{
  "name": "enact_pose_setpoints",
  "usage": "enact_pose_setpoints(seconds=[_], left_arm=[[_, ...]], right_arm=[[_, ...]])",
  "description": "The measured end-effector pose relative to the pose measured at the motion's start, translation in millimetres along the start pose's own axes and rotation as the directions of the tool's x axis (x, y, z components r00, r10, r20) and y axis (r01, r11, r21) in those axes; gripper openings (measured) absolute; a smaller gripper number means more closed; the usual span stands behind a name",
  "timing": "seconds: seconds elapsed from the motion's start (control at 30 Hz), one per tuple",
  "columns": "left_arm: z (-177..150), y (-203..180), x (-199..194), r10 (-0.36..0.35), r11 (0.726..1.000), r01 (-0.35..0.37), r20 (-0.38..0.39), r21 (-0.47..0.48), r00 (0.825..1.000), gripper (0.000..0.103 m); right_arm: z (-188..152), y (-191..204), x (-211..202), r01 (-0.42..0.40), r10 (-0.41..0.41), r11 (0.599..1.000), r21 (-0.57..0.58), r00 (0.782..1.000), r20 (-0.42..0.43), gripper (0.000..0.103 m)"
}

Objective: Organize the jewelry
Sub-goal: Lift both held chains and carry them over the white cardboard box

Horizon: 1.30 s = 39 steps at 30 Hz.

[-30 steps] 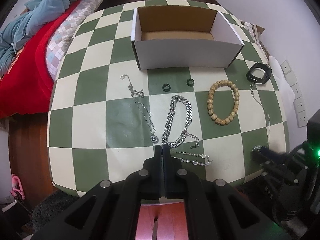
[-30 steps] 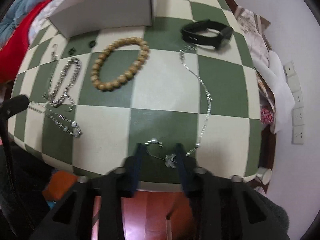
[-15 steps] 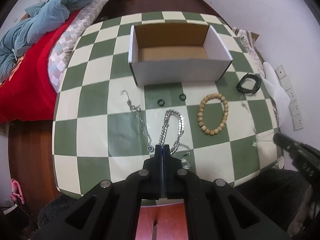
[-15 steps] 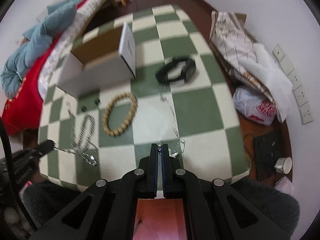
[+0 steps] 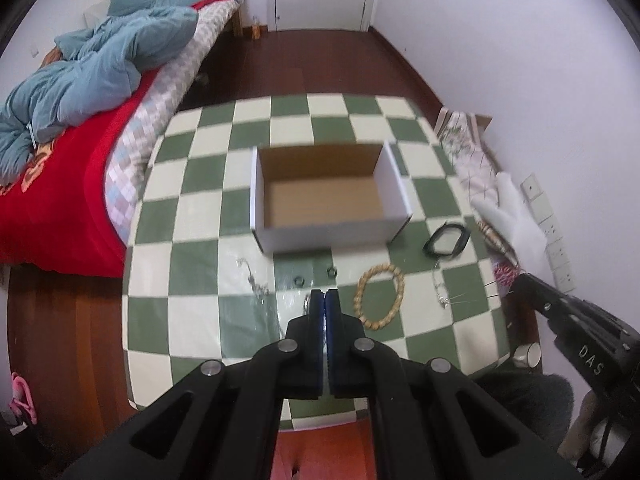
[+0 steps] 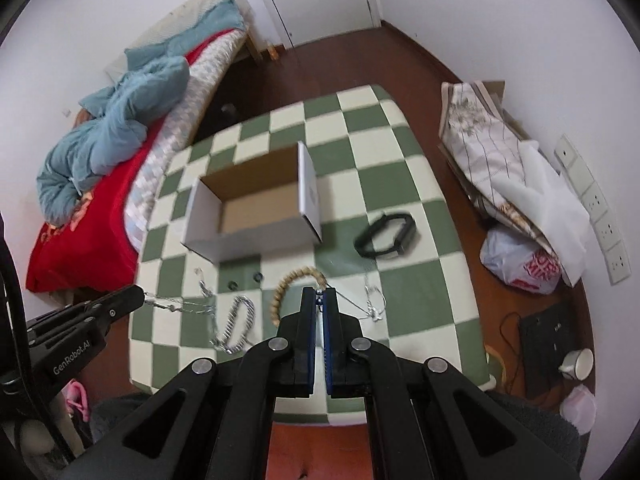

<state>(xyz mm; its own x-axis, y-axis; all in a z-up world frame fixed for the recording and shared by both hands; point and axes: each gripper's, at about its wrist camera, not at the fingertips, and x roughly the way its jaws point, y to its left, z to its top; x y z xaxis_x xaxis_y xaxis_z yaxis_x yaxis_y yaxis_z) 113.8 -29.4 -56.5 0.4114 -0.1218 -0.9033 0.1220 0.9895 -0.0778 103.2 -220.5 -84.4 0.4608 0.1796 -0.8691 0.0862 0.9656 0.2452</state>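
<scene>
Fingers of the right gripper [image 6: 320, 291] are pressed together on a thin silver necklace [image 6: 370, 305], whose chain runs taut from the tips down to a small heap lying on the table [image 6: 436, 316], so one end is lifted while the rest rests on the checks. Off to the left, the left gripper [image 6: 138, 294] has its fingers pinched on a fine beaded chain [image 6: 176, 305] that stretches out from them above the table; in the left wrist view its pads [image 5: 318, 312] meet with hardly a gap between them. On the table just beyond lie a heavy curb-link chain [image 6: 236, 322], a wooden bead bracelet [image 5: 380, 296] and another thin chain with a clasp [image 5: 250, 278]. A little farther on sit two small dark rings [image 5: 316, 276], and to the right a black wristband [image 6: 386, 234]. Behind them all stands the open cardboard box [image 5: 332, 234], white outside and brown within, and its floor shows nothing inside. As a judgement, the organizing has barely begun: two chains are in hand and presumably bound for the box, while the curb chain, bead bracelet, clasp chain, rings and wristband have yet to be gathered.
</scene>
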Motion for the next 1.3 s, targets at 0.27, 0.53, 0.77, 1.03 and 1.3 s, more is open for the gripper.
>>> enact_pose_setpoints(seconds=[0.27,0.53,0.77,1.03,1.3], left_arm=[[24,-1,-24,-0.012,1.000,0.012,0.049,0.011,0.999,0.000],[56,9,-46,-0.055,0.998,0.057,0.088,-0.011,0.995,0.000],[96,18,-67,-0.084,0.996,0.085,0.131,-0.006,0.988,0.000],[140,23,-51,-0.081,0.997,0.081,0.130,0.001,0.988,0.000],[156,35,27,-0.106,0.993,0.106,-0.007,-0.052,0.994,0.000]], right_arm=[[27,19,-25,-0.035,0.037,0.999,-0.030,0.996,0.082,0.003],[54,48,-46,-0.059,0.072,0.994,-0.090,0.987,0.144,0.003],[85,71,-69,-0.079,0.105,0.988,-0.129,0.972,0.212,0.003],[141,90,-69,-0.082,0.116,0.986,-0.143,0.961,0.252,0.003],[166,99,2,-0.051,0.074,0.987,-0.151,0.985,0.154,0.003]])
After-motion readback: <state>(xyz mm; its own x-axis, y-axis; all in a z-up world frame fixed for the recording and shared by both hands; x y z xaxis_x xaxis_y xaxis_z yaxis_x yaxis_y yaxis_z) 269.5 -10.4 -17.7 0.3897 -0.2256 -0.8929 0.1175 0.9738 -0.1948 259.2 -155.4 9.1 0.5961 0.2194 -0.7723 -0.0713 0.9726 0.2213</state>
